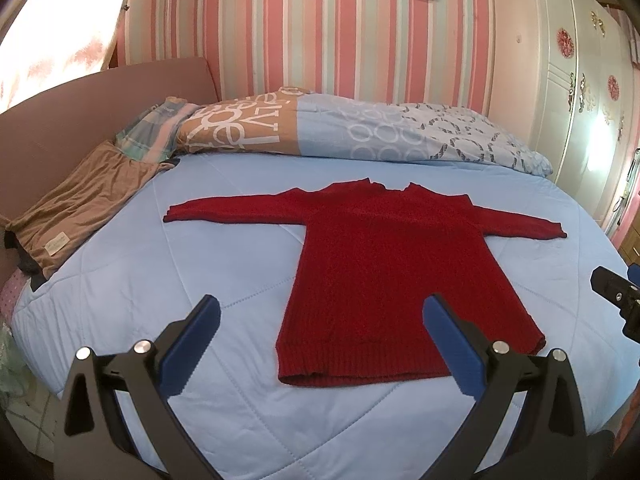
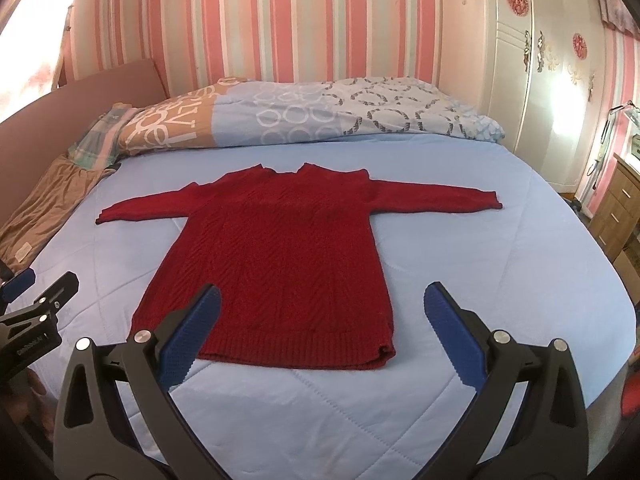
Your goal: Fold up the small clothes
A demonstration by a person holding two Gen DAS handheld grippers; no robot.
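Two hand-held grippers hover side by side over the near edge of the bed, both spread wide and holding nothing: the left hand-held gripper (image 1: pixel 320 312) sits above the hem's left part, the right hand-held gripper (image 2: pixel 320 300) above its right part, neither touching the cloth. Just beyond them a red knit sweater (image 1: pixel 384 264) lies flat on the light blue quilt (image 1: pixel 180 280), hem nearest, collar farthest, both sleeves stretched straight out sideways. Farther left, a folded brown garment (image 1: pixel 80 200) rests by the bed's edge against the pink headboard (image 1: pixel 100 92). Behind the sweater a rolled patterned duvet (image 1: pixel 360 128) runs across, beneath a striped pink wall (image 1: pixel 360 40) and white wardrobe (image 1: pixel 560 80).
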